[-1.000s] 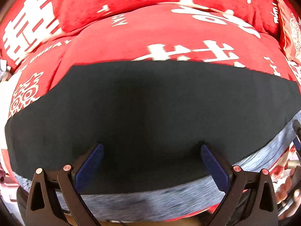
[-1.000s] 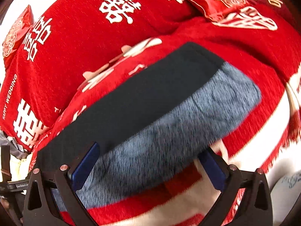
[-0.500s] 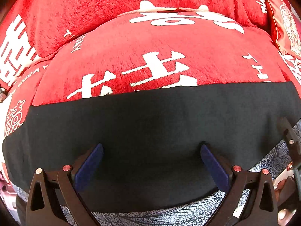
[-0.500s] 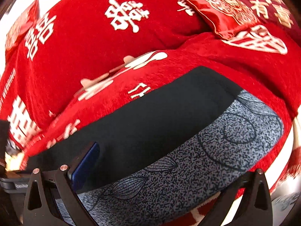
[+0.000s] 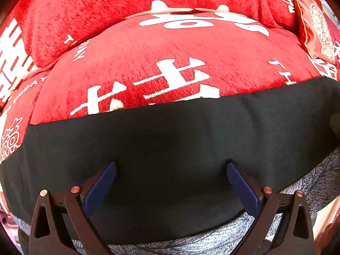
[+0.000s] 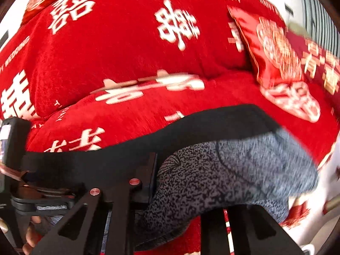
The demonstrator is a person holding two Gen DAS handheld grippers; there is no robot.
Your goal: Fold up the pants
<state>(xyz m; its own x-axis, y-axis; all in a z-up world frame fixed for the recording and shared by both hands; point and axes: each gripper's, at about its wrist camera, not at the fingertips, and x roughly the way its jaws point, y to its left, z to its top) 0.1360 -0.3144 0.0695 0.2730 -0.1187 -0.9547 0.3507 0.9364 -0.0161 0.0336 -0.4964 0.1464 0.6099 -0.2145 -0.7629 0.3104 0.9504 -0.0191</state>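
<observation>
Bright daylight, saturated reds; heavy fisheye bending with dark vignette corners. Left wrist view sharp. Right wrist view motion-blurred, worst toward the right edge, blown-out white there.

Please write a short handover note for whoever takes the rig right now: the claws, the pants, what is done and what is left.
Left claw: open, poised over the black band of the pants, gripping nothing.
Right claw: jaws closing, with the grey patterned cloth bunched between them.
Pants: stretched out lengthwise across the red cover of the seat, black band on the far side, grey part nearer the claws.
Done: pants laid out; right side being pinched.
Left: probably close the left claw on its edge, carry the fold over, then flatten it.
</observation>
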